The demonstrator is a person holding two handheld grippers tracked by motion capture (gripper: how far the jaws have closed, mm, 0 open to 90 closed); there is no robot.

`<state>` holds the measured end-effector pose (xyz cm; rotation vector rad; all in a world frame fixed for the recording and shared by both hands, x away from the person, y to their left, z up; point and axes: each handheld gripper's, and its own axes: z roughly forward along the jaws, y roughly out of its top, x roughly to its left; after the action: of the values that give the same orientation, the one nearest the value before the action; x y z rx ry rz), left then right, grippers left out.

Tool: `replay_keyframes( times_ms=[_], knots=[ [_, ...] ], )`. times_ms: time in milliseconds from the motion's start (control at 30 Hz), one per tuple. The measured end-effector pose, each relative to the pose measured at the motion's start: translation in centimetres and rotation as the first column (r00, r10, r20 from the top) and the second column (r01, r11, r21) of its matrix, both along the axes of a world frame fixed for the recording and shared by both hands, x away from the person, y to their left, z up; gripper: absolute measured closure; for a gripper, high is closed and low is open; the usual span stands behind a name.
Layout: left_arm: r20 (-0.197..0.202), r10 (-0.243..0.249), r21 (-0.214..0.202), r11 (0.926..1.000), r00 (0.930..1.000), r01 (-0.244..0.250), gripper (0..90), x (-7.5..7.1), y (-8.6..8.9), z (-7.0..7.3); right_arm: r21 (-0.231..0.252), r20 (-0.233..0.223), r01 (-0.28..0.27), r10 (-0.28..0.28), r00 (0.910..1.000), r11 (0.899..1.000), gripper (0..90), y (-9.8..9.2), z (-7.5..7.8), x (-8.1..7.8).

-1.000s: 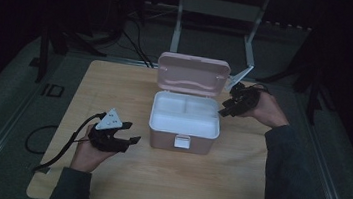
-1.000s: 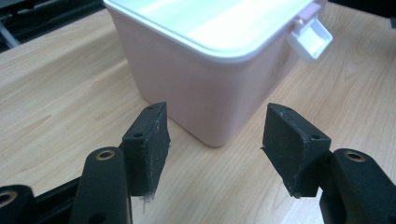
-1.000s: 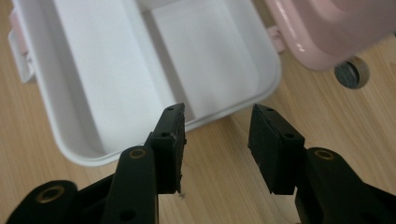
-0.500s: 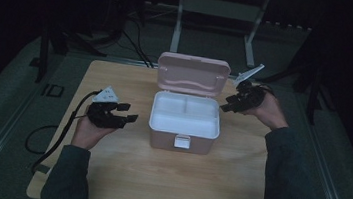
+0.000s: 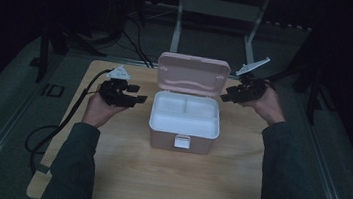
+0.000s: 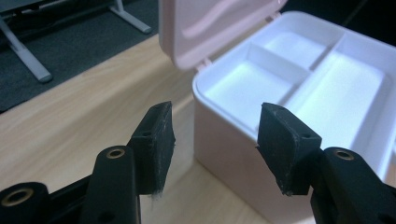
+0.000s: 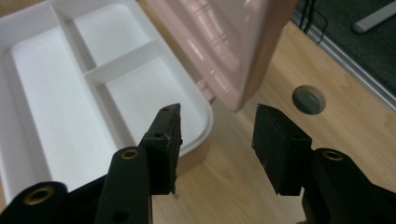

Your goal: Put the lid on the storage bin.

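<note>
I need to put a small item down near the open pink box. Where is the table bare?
The table is bare across its wide near strip, between the pink box and the near edge. Beside the box it is crowded: the left gripper and the right gripper flank it, jaws open.

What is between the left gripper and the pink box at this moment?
Nothing: in the high view, a bare strip of the wooden table separates the left gripper from the pink box. The left gripper view shows its jaws open, nothing between them.

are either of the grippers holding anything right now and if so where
Nothing is held. The left gripper and the right gripper are both open and empty, flanking the open pink box.
</note>
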<state>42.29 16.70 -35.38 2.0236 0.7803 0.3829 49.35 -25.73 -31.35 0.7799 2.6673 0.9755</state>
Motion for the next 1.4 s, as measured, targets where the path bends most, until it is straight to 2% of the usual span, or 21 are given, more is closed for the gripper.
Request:
replay_keyframes(
  times_ms=[200, 400, 600, 700, 867, 967, 1100, 1233, 1400],
  knots=[
    [-0.015, -0.001, -0.038, 0.9993, 0.9999, 0.000, 45.5, 2.4, -0.9, 1.2, 0.028, 0.025, 0.017, -0.018, 0.9995, 0.999, 54.4, 0.1, 0.6, 0.6],
    [-0.014, 0.001, -0.027, 0.9996, 0.9999, -0.001, 48.0, 4.4, -2.0, 2.7, 0.051, 0.038, 0.036, -0.038, 0.9986, 0.998, 55.4, 0.5, 1.2, 1.2],
    [-0.015, 0.011, -0.023, 0.9997, 0.9998, -0.011, 49.2, 5.7, -2.9, 3.5, 0.068, 0.041, 0.029, -0.032, 0.9986, 0.997, 54.8, 0.6, 1.8, 1.4],
    [-0.011, 0.001, -0.028, 0.9996, 0.9999, -0.001, 53.4, 6.0, -3.3, 3.9, 0.057, 0.039, 0.020, -0.022, 0.9990, 0.998, 55.3, 0.7, 2.0, 1.3],
    [-0.007, -0.002, -0.007, 1.0000, 1.0000, 0.002, 57.1, 6.3, -4.0, 4.5, 0.042, 0.056, 0.009, -0.012, 0.9984, 0.999, 56.0, 0.9, 2.6, 1.2],
    [-0.005, -0.001, -0.027, 0.9996, 1.0000, 0.001, 59.3, 6.4, -4.2, 4.7, 0.052, 0.061, 0.018, -0.021, 0.9979, 0.998, 56.9, 1.0, 3.1, 1.2],
    [-0.003, 0.002, -0.020, 0.9998, 1.0000, -0.002, 60.8, 6.5, -4.5, 4.8, 0.045, 0.069, 0.006, -0.009, 0.9976, 0.999, 56.7, 1.3, 3.2, 1.1],
    [0.006, 0.002, -0.029, 0.9996, 1.0000, -0.001, 62.0, 6.2, -4.6, 5.1, 0.043, 0.069, 0.003, -0.006, 0.9976, 0.999, 57.5, 1.3, 3.2, 1.0],
    [0.014, -0.023, -0.024, 0.9995, 0.9997, 0.023, 62.2, 5.7, -4.4, 5.4, 0.037, 0.081, -0.017, 0.014, 0.9966, 0.999, 57.8, 1.4, 3.1, 0.4]
  ],
)
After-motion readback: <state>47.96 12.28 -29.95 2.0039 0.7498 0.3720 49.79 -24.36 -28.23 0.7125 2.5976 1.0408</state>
